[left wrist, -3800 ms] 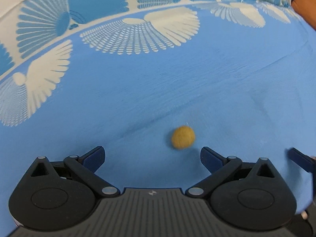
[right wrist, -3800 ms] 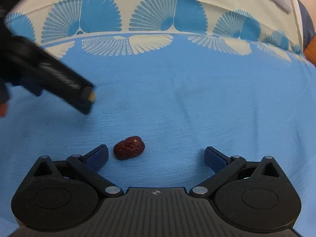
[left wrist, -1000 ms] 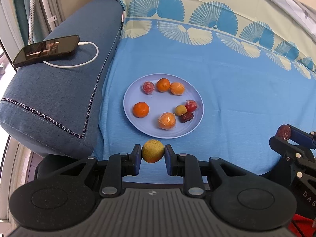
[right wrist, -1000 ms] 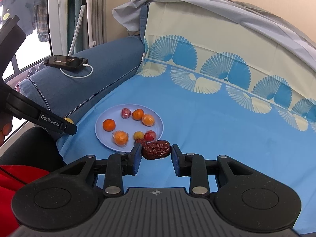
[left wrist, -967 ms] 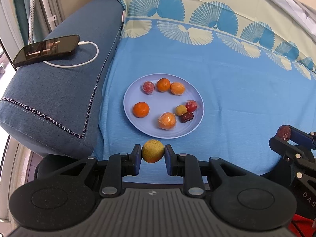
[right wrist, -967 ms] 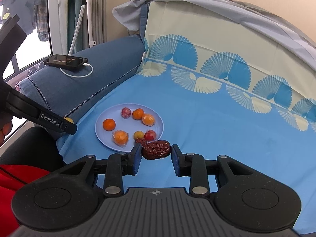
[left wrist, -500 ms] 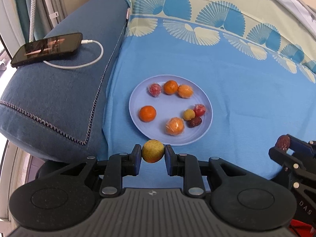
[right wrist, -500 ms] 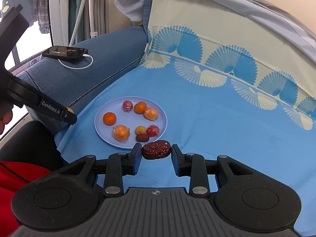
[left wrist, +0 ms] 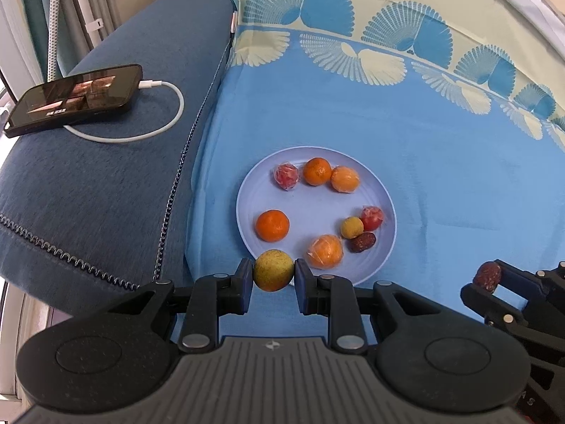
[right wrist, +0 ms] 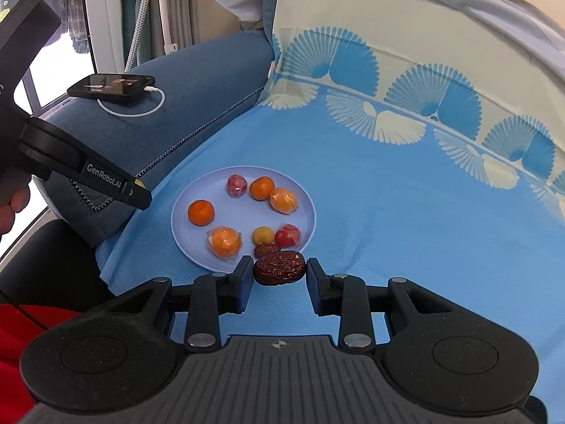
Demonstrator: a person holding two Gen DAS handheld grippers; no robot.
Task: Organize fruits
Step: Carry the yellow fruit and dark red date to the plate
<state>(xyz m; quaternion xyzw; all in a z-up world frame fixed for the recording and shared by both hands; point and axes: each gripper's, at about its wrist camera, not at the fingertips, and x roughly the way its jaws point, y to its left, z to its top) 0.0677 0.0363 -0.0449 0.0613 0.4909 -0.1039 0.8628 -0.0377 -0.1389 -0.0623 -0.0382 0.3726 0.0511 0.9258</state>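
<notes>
A pale blue plate [left wrist: 383, 198] [right wrist: 303, 198] lies on the blue cloth and holds several fruits: oranges, wrapped red fruits, a small yellow fruit and a dark date. My left gripper [left wrist: 273, 275] is shut on a yellow-green round fruit [left wrist: 273, 270], held above the plate's near edge. My right gripper [right wrist: 279, 272] is shut on a dark red date [right wrist: 279, 268], held above the plate's near right edge. The right gripper with its date [left wrist: 487, 277] also shows at the right of the left wrist view. The left gripper [right wrist: 137, 192] shows at the left of the right wrist view.
A blue sofa arm [left wrist: 106, 176] stands left of the plate, with a phone [left wrist: 76, 97] and its white charging cable [left wrist: 166, 120] on top. The blue cloth [left wrist: 441, 176] with fan patterns stretches to the right and back. A window lies at far left.
Both grippers have moved closer to the plate, each still holding its fruit. The plate now sits larger and nearer in both views.
</notes>
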